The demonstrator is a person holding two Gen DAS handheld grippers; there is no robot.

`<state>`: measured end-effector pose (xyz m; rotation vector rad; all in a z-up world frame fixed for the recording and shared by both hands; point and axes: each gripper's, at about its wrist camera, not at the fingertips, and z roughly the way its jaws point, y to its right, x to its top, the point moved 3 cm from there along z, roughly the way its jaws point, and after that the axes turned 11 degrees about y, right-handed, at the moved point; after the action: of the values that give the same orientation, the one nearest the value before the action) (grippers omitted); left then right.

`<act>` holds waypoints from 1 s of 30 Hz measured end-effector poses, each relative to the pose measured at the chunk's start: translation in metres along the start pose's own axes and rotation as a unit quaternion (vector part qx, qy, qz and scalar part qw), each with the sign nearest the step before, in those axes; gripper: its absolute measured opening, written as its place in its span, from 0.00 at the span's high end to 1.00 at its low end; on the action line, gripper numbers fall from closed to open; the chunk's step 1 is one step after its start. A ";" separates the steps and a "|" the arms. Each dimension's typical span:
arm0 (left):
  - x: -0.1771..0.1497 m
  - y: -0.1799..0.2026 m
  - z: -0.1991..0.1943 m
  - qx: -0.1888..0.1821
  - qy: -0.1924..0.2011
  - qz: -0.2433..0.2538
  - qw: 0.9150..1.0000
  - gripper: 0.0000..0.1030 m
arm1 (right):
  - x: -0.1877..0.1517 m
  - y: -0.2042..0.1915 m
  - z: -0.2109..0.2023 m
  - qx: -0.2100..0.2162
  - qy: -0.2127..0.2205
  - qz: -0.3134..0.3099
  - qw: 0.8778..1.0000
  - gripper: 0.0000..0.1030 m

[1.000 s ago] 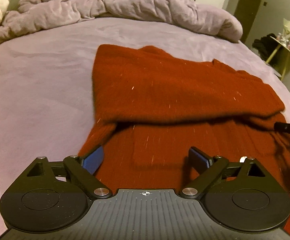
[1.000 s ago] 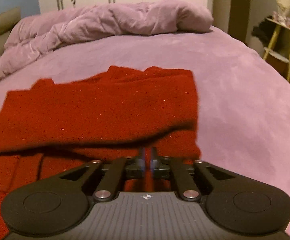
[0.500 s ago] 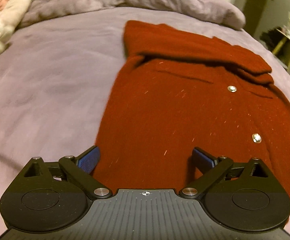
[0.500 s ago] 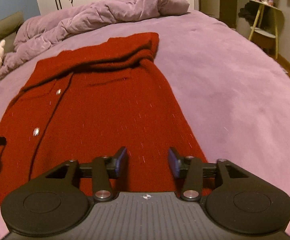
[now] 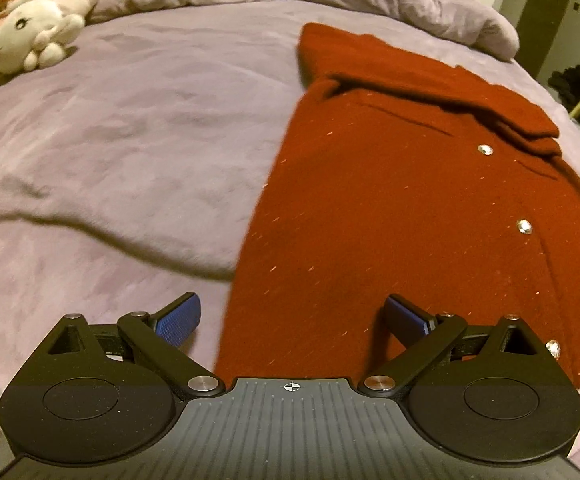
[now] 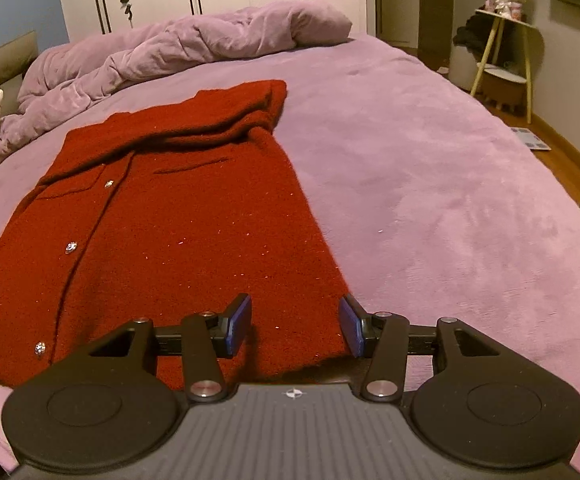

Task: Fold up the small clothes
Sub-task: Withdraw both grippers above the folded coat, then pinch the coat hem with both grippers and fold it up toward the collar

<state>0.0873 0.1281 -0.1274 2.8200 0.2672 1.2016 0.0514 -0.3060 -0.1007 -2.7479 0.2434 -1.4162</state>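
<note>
Both jaws gape empty, left hand-held gripper (image 5: 293, 316) wide, right hand-held gripper (image 6: 295, 324) just opening, over the red cardigan (image 6: 178, 232) on the bed (image 6: 430, 168).

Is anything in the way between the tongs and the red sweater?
No, nothing visible blocks them. The red sweater lies flat on the purple bed, and both the left tongs and the right tongs hang open right over its near edge. The plush bunny lies far off to the side.
</note>
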 end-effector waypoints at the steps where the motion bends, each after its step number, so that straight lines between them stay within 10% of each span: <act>1: -0.002 -0.004 0.000 -0.002 -0.006 -0.007 1.000 0.02 | 0.001 0.003 0.000 -0.007 0.000 0.000 1.000 0.52; 11: -0.009 -0.020 0.002 -0.053 -0.043 -0.058 0.996 0.05 | -0.007 0.016 0.007 0.026 -0.047 0.028 0.998 0.58; 15: -0.006 -0.026 0.003 -0.068 -0.048 -0.087 0.993 0.33 | -0.006 0.018 0.007 0.046 -0.048 0.039 0.997 0.83; 30: 0.003 -0.023 0.015 -0.157 -0.131 -0.059 0.977 0.43 | 0.001 0.038 0.030 0.108 -0.128 0.138 0.976 0.74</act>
<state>0.0967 0.1513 -0.1387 2.6020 0.2040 0.7579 0.0717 -0.3446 -0.1209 -2.5610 0.4126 -0.9520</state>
